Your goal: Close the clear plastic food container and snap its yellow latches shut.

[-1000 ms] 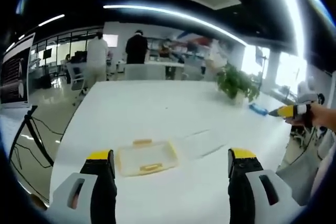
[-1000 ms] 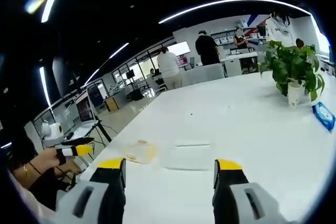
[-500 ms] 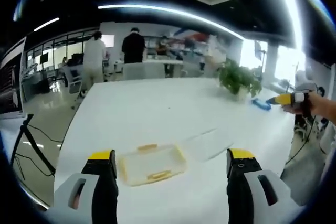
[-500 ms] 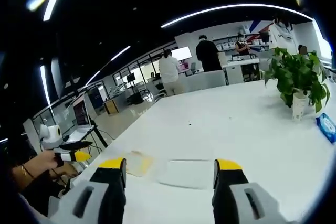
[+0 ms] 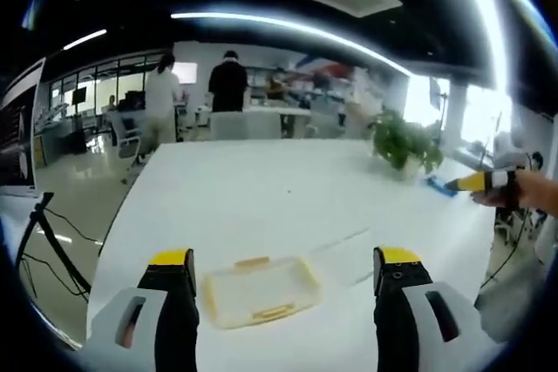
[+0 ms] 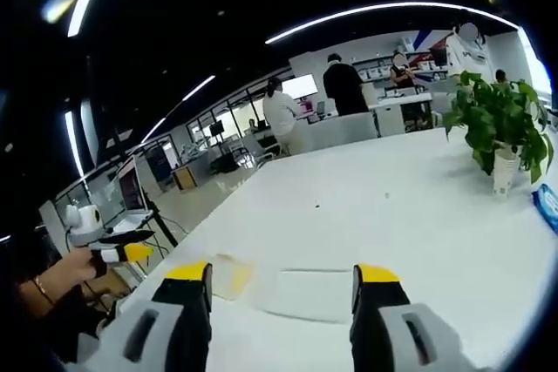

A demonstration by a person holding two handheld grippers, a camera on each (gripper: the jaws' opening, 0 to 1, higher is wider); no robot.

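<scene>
On the white worktop (image 5: 261, 189), between the 2 jaws of the left claw (image 5: 275, 272): clear container (image 5: 260, 289), open, with 2 yellow latches (image 5: 253, 262) on its long edges. Just beside it, toward the right: flat clear lid (image 5: 344, 246), lying apart from the tub, hard to trace against the white surface. Left claw spread wide, nothing held, hovering short of the tub.

From the right gripper view: right claw (image 6: 279, 280) likewise spread wide and empty, lid (image 6: 305, 283) lying between its jaws, container (image 6: 228, 274) off to the left as a faint yellowish patch. Farther left, a hand carrying the left claw (image 6: 131, 252) at the worktop's edge. Same pairing in the left gripper view, with the right claw (image 5: 475, 182) held up at the far right, well apart from the tub.

Elsewhere on the worktop: potted plant (image 6: 501, 128) and a blue packet (image 6: 547, 206), both well apart from the work. People (image 5: 196, 84) standing at the far end of the room.

Judged step: approach only, lid not yet on, latches not yet snapped. Next move likely calls for lowering the right claw onto the lid's edge, pinching it, lifting and seating it squarely over the tub while the left claw steadies the tub; then pressing each latch down. Risk: thin clear lid sliding on the smooth surface instead of lifting.
</scene>
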